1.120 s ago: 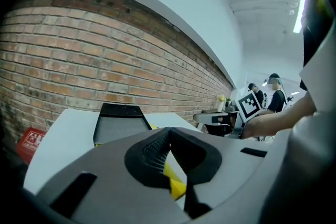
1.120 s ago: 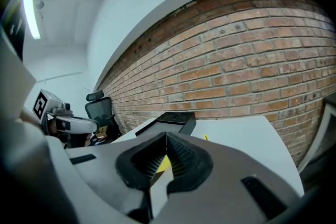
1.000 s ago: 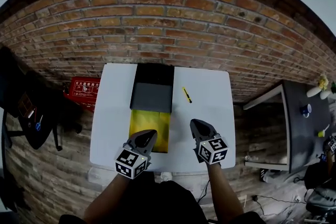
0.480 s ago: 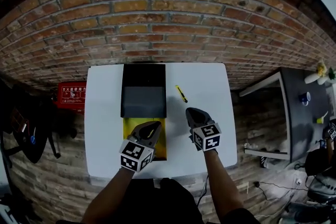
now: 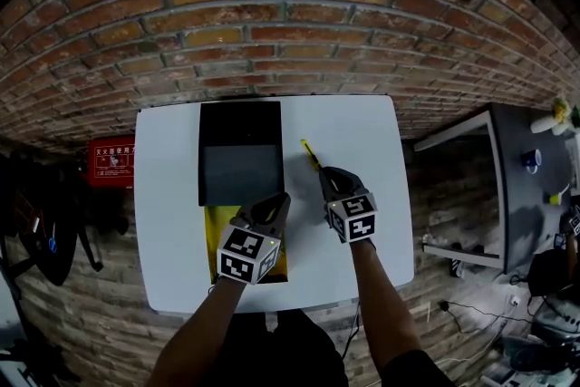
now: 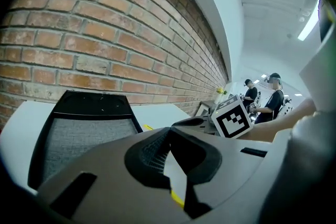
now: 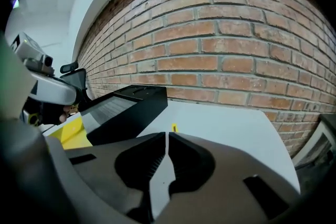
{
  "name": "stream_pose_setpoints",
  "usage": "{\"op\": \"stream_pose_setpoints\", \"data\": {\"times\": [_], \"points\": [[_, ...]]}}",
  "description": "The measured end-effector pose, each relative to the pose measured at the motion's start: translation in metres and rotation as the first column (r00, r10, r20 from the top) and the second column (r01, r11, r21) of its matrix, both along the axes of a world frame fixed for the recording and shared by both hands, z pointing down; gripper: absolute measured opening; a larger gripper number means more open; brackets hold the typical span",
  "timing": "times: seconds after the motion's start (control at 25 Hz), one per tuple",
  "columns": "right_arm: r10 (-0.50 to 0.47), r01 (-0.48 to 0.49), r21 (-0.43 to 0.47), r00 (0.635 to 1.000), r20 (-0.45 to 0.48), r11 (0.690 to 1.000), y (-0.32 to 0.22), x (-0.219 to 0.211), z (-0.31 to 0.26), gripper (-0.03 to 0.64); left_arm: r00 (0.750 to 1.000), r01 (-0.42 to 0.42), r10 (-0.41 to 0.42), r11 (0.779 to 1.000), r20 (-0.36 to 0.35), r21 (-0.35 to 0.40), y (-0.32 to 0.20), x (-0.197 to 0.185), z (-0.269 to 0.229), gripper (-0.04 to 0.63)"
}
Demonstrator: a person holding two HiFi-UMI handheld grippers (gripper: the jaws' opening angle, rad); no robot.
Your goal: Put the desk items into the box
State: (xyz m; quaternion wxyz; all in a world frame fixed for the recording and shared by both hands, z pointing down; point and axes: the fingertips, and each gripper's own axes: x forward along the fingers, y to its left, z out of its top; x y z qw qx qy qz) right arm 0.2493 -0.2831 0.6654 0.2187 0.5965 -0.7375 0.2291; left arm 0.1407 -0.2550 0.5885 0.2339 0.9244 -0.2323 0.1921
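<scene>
An open black box (image 5: 240, 116) with a grey inside stands at the back of the white table (image 5: 362, 131). A flat yellow pad (image 5: 214, 236) lies just in front of it. A slim yellow utility knife (image 5: 311, 155) lies to the right of the box. My left gripper (image 5: 279, 200) hovers over the pad's right edge near the box's front corner, jaws shut and empty. My right gripper (image 5: 324, 175) is just short of the knife, jaws shut with nothing between them. The right gripper view shows the knife's tip (image 7: 174, 127) beyond the closed jaws (image 7: 166, 135).
A brick wall runs behind the table. A red crate (image 5: 113, 160) and a black chair (image 5: 41, 231) sit on the floor to the left. A dark desk (image 5: 526, 186) stands to the right. Two people (image 6: 273, 96) stand far off in the left gripper view.
Both grippers have moved forward over the table. The left one now reaches the box's front corner and the right one has closed in on the knife. Both stay shut.
</scene>
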Motion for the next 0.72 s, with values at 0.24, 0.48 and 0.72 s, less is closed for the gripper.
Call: {"op": "stream_pose_setpoints", "data": {"times": [0.24, 0.48, 0.72], "points": [[-0.024, 0.021, -0.057, 0.999, -0.045, 0.998, -0.006, -0.002, 0.017, 0.026, 1.000, -0.026, 0.026, 1.000, 0.003, -0.017, -0.002, 0.026, 0.008, 0.014], [-0.029, 0.027, -0.085, 0.999, -0.024, 0.996, -0.014, -0.005, 0.032, 0.105, 0.999, -0.027, 0.028, 0.999, 0.029, -0.021, -0.005, 0.037, 0.013, 0.014], [-0.037, 0.032, -0.128, 0.999, -0.039, 0.991, -0.019, 0.001, 0.045, 0.121, 0.999, -0.025, 0.026, 0.999, 0.036, -0.024, -0.006, 0.040, 0.015, 0.014]]}}
